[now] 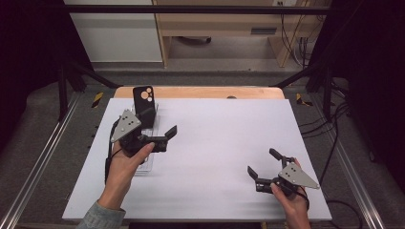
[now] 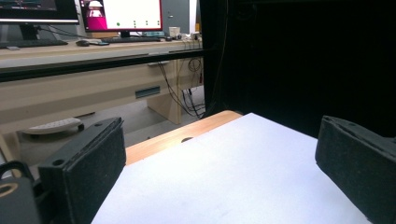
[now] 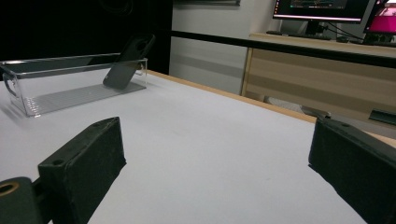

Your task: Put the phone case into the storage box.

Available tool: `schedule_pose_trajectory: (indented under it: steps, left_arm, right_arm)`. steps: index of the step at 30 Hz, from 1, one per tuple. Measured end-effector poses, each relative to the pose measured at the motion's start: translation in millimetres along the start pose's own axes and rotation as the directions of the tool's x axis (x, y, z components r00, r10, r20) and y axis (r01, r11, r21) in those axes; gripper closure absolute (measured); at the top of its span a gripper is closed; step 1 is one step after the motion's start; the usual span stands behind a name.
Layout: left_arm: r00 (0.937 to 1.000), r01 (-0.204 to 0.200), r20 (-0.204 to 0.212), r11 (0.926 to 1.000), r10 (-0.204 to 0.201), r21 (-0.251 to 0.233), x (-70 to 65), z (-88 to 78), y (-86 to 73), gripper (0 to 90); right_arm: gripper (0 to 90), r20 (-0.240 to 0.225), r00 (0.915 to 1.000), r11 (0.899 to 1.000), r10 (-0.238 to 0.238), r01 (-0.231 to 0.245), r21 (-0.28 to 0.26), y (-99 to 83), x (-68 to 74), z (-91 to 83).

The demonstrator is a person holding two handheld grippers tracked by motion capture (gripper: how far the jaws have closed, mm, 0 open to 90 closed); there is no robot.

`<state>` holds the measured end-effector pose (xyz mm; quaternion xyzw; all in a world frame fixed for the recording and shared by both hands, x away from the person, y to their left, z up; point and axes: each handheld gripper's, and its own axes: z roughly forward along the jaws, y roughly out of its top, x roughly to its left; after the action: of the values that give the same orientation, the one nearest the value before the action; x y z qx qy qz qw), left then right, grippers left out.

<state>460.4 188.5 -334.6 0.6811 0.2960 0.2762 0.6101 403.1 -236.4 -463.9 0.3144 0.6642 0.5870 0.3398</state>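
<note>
Phone case (image 1: 144, 104) leaning in clear tray (image 3: 56, 95) at table's far-left edge

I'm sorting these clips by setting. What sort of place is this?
Probably a lab or office test bench: a white table inside a black frame, wooden desks with monitors behind, loose cables.
</note>
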Motion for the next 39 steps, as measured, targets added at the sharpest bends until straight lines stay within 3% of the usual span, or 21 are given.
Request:
schedule_pose_trajectory:
  steps: [39]
  left_arm:
    - [0.9997,-0.001,-0.024,1.0000,0.001,0.007,9.3,-27.8,-20.2,1.4]
  right_arm:
    - [3.3,-0.001,1.0000,1.000,0.000,0.000,0.004,-0.3,0.0,0.7]
